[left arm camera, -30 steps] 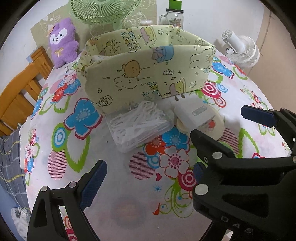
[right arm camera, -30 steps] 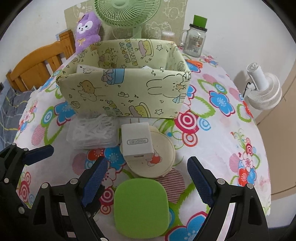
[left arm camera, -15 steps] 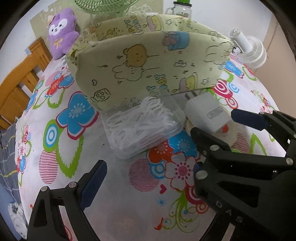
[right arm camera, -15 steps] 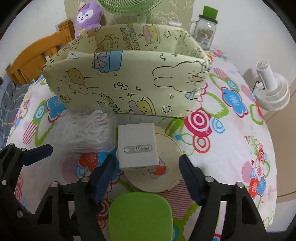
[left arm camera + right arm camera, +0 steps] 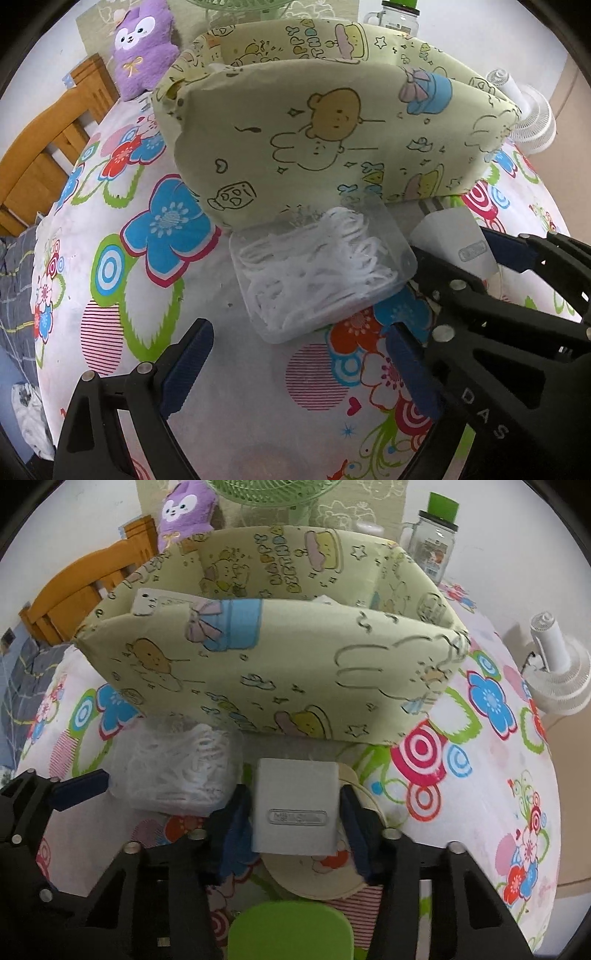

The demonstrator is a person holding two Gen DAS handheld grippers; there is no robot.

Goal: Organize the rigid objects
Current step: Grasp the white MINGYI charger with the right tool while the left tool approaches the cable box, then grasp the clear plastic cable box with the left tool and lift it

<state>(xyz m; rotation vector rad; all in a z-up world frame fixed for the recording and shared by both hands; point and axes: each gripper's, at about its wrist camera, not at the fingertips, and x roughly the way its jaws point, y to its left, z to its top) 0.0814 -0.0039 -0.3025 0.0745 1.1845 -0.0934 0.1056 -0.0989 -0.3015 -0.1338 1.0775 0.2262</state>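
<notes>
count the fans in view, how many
2: a green fan behind the fabric bin, and a white fan at the table's right edge. Others may be hidden.

Fabric bin (image 5: 273,672) at the table's middle, floss-pick box (image 5: 177,771) before its left part, charger (image 5: 295,808) right of that box (on a round disc (image 5: 317,878)), jar (image 5: 432,542) behind.

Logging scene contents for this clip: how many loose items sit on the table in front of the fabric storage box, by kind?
Clear plastic box of white floss picks: 1
White square plug-in charger: 1
Round cream-coloured disc under the charger: 1
Flat green rounded-square item: 1
Total: 4
</notes>
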